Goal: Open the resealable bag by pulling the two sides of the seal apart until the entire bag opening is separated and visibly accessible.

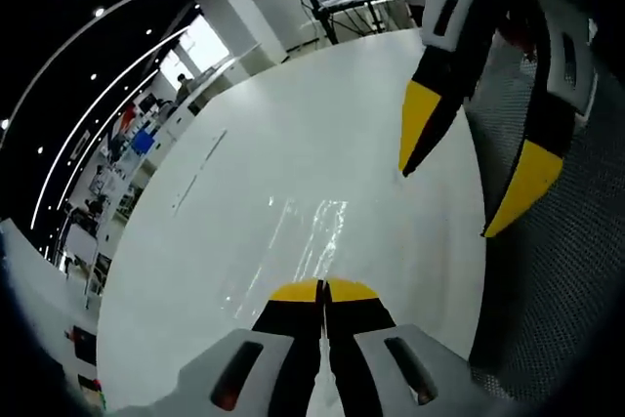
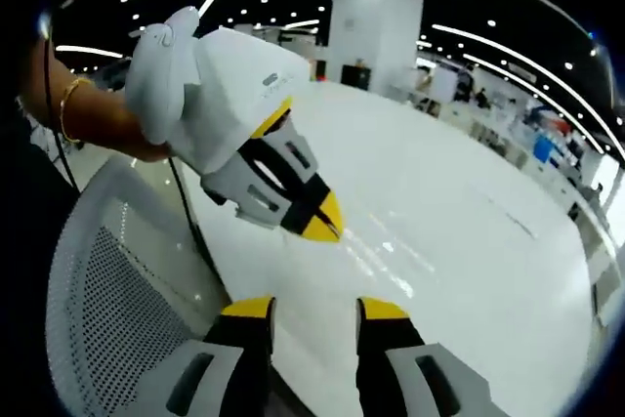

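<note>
Left tongs (image 1: 323,290) pinch the clear bag (image 1: 312,231) on the white table (image 1: 293,124); right tongs (image 2: 314,310) gape empty beside a mesh chair (image 2: 107,290).

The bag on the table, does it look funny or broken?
Nothing looks broken or spilled. The clear bag lies flat on the white table, a bit crinkly and shiny, which is normal for thin plastic. The left tongs are pinched shut at its near edge; the right tongs hang open above the table.
</note>
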Available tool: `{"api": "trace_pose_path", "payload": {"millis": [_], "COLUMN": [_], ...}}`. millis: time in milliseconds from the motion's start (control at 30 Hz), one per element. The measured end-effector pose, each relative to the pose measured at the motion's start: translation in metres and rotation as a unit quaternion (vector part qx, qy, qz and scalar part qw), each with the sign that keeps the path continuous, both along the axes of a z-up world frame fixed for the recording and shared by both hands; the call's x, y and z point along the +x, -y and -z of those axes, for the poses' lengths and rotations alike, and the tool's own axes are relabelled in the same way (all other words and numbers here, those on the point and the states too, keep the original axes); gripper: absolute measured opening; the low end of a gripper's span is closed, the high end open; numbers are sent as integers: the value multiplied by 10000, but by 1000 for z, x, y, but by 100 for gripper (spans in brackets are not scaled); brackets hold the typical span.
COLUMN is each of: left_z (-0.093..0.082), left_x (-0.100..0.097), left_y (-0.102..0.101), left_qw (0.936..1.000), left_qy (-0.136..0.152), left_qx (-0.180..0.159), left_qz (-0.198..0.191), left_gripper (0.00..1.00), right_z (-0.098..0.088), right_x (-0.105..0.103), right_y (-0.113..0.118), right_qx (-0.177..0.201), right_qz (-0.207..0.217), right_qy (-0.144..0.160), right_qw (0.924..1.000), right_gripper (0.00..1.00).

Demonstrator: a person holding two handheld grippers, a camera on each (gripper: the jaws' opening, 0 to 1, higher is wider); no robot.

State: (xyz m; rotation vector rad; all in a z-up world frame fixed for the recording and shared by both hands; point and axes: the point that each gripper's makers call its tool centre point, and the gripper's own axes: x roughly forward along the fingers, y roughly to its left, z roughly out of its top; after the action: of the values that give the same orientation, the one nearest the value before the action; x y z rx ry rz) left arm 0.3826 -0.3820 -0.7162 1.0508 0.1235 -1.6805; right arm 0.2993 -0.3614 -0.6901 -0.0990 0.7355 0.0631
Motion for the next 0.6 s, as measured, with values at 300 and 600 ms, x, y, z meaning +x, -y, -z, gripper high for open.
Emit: {"api": "trace_pose_path", "payload": {"millis": [300, 600], "left_z": [13, 23], "left_x": [14, 28], "left_y": [10, 31], "left_qw": [9999, 9997], "left_qy": [-29, -8], "left_qx": [125, 201], "left_qz": [-73, -103], "left_gripper": [0, 0], "right_z": [5, 13], "right_x": [-21, -32], "right_y": [37, 56], "right_qx": [173, 391], "right_qz": [654, 1050], "right_qy": [-99, -164], "right_qw": [9977, 9936], "right_gripper": [35, 43]}}
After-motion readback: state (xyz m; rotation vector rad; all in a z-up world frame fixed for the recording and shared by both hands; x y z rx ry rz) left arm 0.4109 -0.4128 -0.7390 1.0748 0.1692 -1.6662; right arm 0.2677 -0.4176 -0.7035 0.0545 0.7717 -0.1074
